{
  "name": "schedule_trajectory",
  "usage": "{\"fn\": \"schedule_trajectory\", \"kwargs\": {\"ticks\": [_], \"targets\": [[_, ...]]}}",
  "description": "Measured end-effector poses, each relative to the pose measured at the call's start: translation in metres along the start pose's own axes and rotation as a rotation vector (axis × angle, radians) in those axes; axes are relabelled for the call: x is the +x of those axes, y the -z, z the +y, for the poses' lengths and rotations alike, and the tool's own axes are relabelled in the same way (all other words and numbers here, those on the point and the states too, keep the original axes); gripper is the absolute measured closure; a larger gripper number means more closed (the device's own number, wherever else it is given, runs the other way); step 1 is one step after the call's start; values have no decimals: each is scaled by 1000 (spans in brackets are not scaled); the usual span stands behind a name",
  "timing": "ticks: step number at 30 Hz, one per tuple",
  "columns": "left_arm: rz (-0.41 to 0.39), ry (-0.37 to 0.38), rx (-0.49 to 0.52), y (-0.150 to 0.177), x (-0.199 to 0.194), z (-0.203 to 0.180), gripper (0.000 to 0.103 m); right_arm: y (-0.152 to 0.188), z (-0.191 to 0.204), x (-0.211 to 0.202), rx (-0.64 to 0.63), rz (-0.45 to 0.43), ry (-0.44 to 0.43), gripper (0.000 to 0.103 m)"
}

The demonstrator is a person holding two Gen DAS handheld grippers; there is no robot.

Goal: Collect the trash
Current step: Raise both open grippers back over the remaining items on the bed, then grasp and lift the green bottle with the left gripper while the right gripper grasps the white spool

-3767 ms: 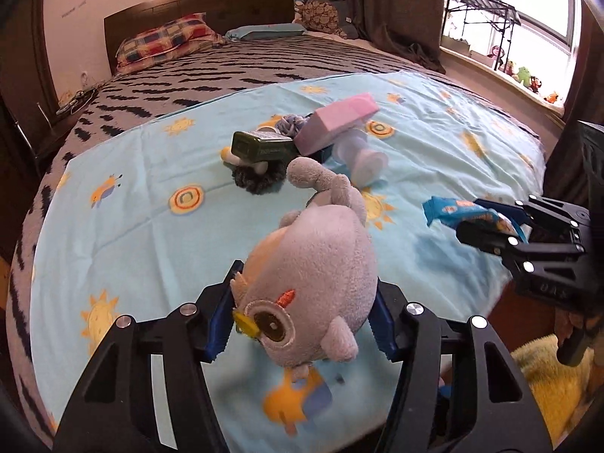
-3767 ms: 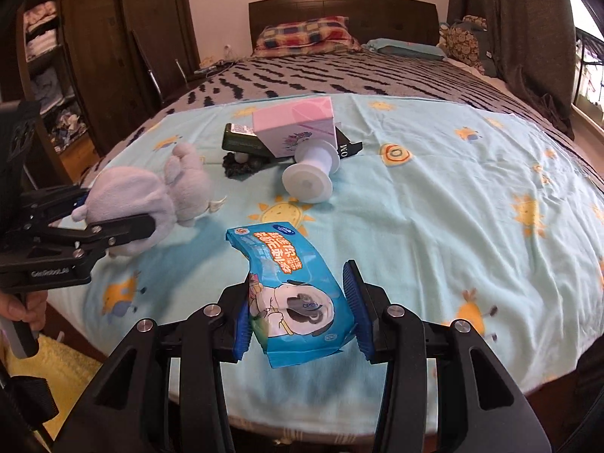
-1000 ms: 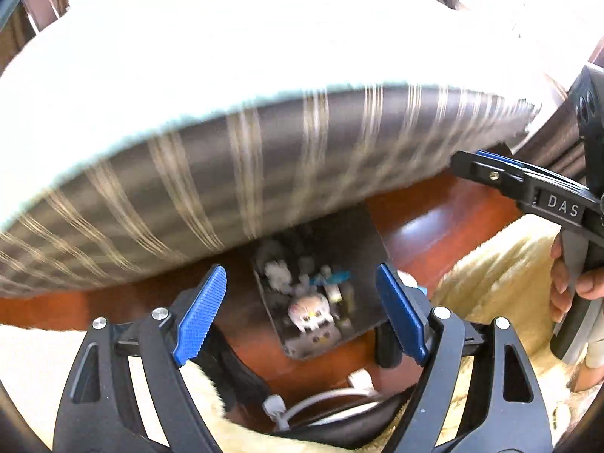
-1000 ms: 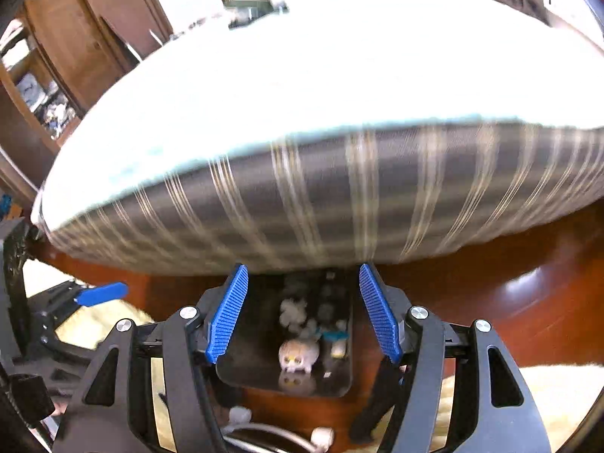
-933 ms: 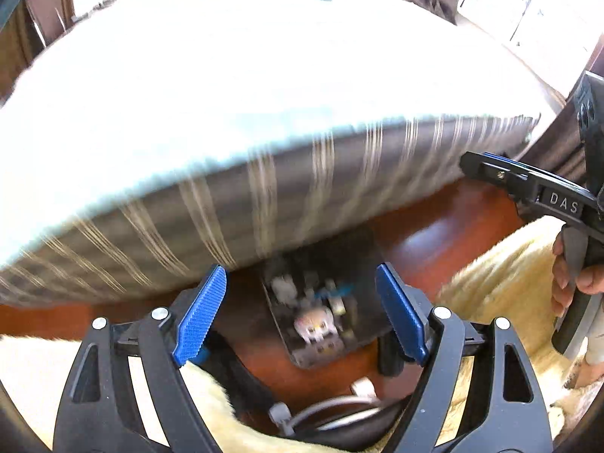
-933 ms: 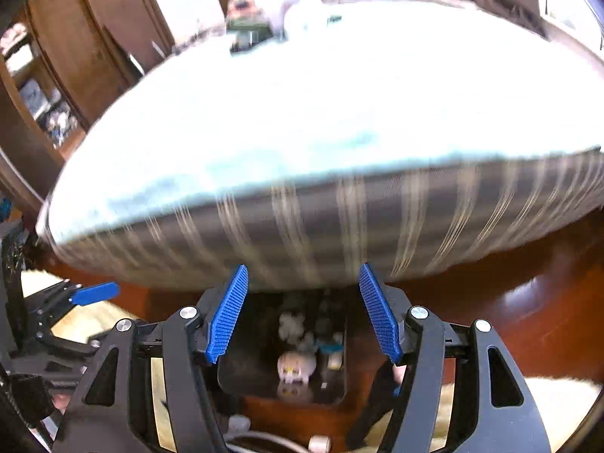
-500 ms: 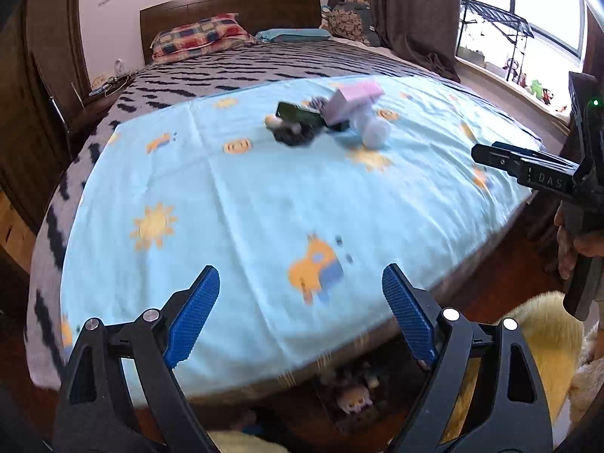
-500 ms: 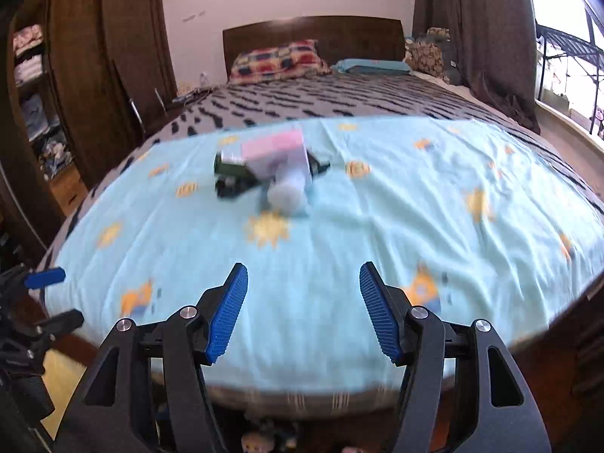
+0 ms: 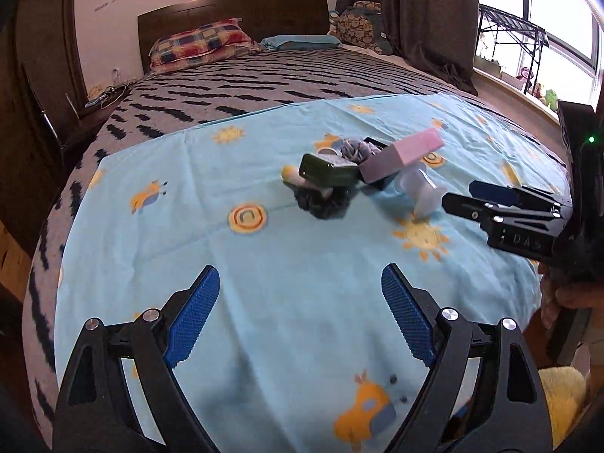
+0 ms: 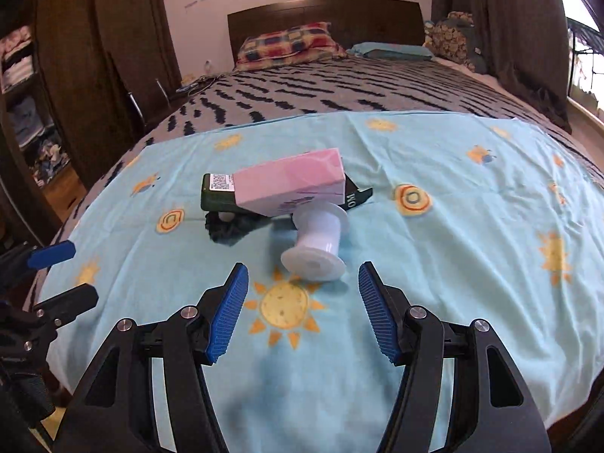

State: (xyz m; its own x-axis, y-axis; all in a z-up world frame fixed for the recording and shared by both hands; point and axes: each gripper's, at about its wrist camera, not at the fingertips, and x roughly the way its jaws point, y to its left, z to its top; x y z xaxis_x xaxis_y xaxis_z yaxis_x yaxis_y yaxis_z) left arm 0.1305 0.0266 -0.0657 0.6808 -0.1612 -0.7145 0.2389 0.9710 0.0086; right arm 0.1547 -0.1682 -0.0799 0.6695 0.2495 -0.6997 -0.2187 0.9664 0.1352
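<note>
A home bedroom. A wide bed (image 10: 377,87) with a dark wooden headboard (image 10: 324,15) fills both views, made up with a striped cover, a checked pillow (image 10: 288,45) and a blue sheet (image 9: 264,249) printed with suns. Dark curtains (image 9: 430,19) hang by a window (image 9: 558,34), where small toys, possibly figurines, line the sill. Wardrobe shelves (image 10: 22,87) hold folded clothes.

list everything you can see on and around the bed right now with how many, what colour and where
pink box: one, pink, atop the pile mid-sheet
dark green box: one, under the pink box
white spool: one, lying nearest the right gripper
dark fuzzy item: one, blackish, beside the green box
sheet: one, light blue, over the bed's foot
pillows: checked and blue, by the headboard
left gripper: open, empty
right gripper: open, empty
</note>
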Motion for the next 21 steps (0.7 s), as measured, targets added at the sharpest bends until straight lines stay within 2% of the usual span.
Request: {"fn": "schedule_trajectory", "kwargs": {"ticks": [12, 13, 15, 21], "targets": [[23, 26, 27, -49, 66, -4, 21, -10, -6, 70, 19, 104, -14, 42], [23, 29, 31, -53, 71, -5, 21, -9, -8, 71, 18, 108, -13, 44], [26, 33, 37, -59, 79, -8, 21, -9, -11, 70, 9, 104, -14, 55], [36, 38, 87, -72, 105, -19, 21, -2, -21, 61, -23, 103, -14, 55]]}}
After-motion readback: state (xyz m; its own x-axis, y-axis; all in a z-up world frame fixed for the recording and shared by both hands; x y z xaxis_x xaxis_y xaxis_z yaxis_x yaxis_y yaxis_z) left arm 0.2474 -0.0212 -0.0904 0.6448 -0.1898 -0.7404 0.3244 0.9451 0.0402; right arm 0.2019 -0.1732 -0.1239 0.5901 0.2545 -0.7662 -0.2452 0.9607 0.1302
